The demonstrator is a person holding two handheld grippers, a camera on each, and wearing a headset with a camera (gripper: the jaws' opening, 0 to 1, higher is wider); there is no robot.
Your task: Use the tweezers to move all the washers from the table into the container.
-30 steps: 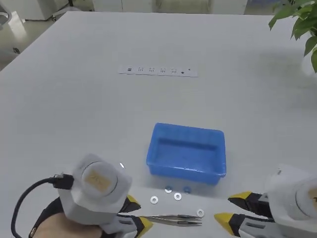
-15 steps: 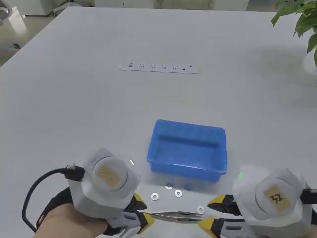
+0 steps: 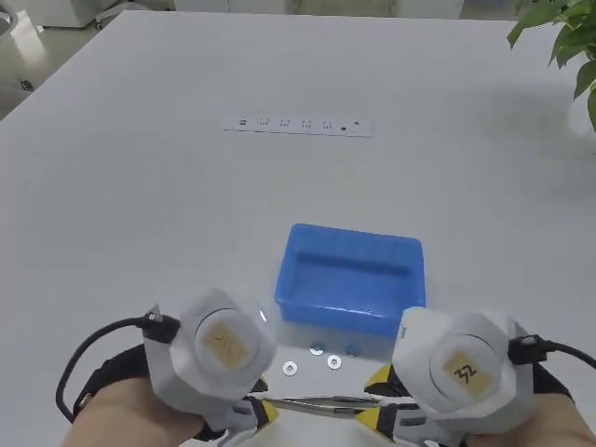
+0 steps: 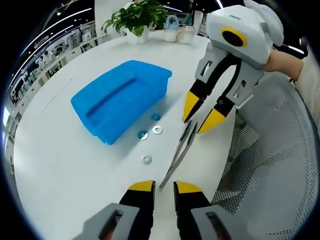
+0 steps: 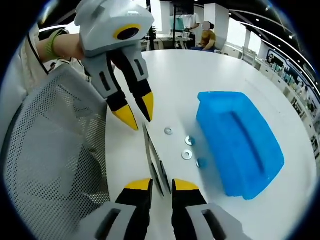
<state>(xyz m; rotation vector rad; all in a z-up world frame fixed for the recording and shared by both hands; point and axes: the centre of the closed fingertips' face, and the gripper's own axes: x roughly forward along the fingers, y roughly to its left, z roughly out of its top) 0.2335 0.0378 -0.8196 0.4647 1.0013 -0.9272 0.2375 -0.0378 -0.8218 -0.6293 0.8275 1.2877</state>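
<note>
"At the near edge of the table (image 3: 140,186), what lies between your two tools?"

"The tweezers (image 3: 321,403). They lie flat on the white top and run from left to right across my front. My left gripper (image 4: 165,187) stands at one end of them and my right gripper (image 5: 161,184) at the other, with the yellow tips pointing toward each other."

"Are you gripping them?"

"No. Both pairs of jaws stand apart (each gripper view shows this plainly for the gripper opposite). Each pair straddles its own end of the tweezers, and neither is closed on the metal."

"And the washers?"

"I can count four washers (image 3: 290,369) lying loose on the table. They sit just beyond the tweezers, in front of the near wall of the container (image 3: 352,279). Two sit close under that wall and two lie a little nearer to me. None of them touches the tweezers."

"Where is the container itself?"

"It is the blue rectangular tub, upright with its open top facing up. It sits farther out on the table, roughly midway between my two hands and well clear of both grippers."
</note>
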